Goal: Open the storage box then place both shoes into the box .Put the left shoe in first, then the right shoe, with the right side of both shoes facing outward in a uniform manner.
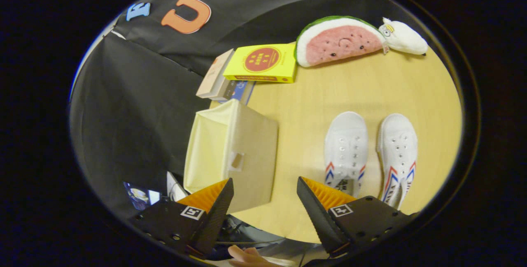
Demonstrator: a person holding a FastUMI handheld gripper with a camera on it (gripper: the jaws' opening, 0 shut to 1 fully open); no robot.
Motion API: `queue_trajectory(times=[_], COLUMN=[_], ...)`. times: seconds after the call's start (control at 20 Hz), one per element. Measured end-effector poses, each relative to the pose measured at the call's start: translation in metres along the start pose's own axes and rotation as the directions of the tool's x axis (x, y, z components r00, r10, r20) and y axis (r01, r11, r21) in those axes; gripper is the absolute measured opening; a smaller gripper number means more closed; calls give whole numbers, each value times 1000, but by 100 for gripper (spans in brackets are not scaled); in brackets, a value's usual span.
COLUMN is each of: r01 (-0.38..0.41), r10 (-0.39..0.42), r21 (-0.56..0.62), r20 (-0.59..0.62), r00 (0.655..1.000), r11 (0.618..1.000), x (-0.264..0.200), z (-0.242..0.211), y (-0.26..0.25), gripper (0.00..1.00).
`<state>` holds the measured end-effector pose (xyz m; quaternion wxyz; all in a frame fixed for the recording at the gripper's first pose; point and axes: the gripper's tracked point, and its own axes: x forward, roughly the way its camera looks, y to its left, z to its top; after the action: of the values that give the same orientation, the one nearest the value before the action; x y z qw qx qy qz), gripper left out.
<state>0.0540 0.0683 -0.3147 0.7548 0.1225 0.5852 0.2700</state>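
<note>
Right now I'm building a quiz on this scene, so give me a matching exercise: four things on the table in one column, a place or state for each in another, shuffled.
Things:
1. storage box
2. pair of shoes
3. watermelon plush
4. gripper

Places or states:
A. at the table's far edge, beside a white plush
B. open, holding nothing
C. side by side on the table, toes pointing away
D. just ahead of the fingers, at the table's edge, near the books

Pairs: 1-D, 2-C, 3-A, 4-B
</note>
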Motion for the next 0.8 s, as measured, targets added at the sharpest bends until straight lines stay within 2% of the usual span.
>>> queue_trajectory(times=[0.25, 0.35, 0.45, 0.6, 0.7, 0.8], r01=[203, 249, 343, 430, 445, 429], r10=[-209, -258, -353, -448, -464, -446], r21=[-81, -93, -93, -146, -168, -151], r20=[-72, -114, -146, -127, -93, -114], r00=[975, 959, 924, 885, 881, 888], r11=[976, 964, 935, 891, 879, 891], x=[6, 15, 27, 42, 48, 54], z=[-17, -27, -34, -31, -23, -25], y=[-76, -97, -121, -150, -155, -152], gripper=[94, 95, 89, 76, 67, 61])
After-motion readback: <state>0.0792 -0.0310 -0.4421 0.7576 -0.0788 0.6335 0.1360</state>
